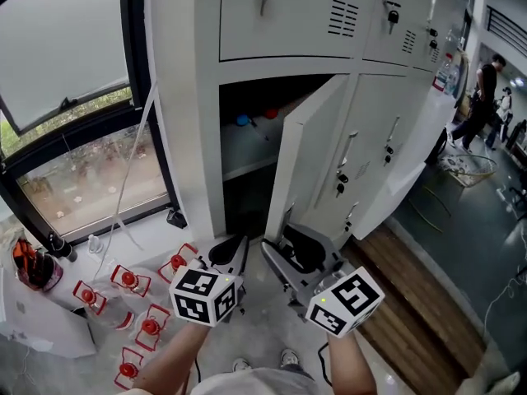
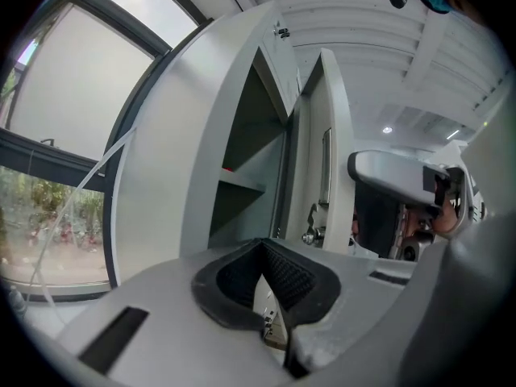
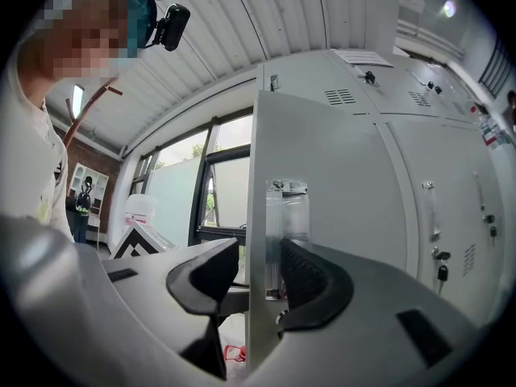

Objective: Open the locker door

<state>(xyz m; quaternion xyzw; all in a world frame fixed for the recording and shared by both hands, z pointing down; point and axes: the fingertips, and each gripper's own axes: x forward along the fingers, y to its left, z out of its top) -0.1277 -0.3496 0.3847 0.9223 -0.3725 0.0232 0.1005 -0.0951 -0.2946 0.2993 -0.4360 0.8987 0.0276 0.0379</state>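
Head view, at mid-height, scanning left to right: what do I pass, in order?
window → open locker compartment → swung-out locker door → neighbouring locker door → people standing far off

Bottom corner of the locker door (image 1: 311, 159) is sitting behind the right gripper (image 1: 278, 239) and is not showing. Left of the door, a blue thing (image 1: 242, 120) and a red thing (image 1: 271, 113) on the shelf (image 1: 247, 151) are reading too small to identify. Below them, the bottom compartment (image 1: 245, 208) is lying in shadow, so any contents are staying unseen. Far right of the door, two people (image 1: 484, 97) are appearing too small for detail.
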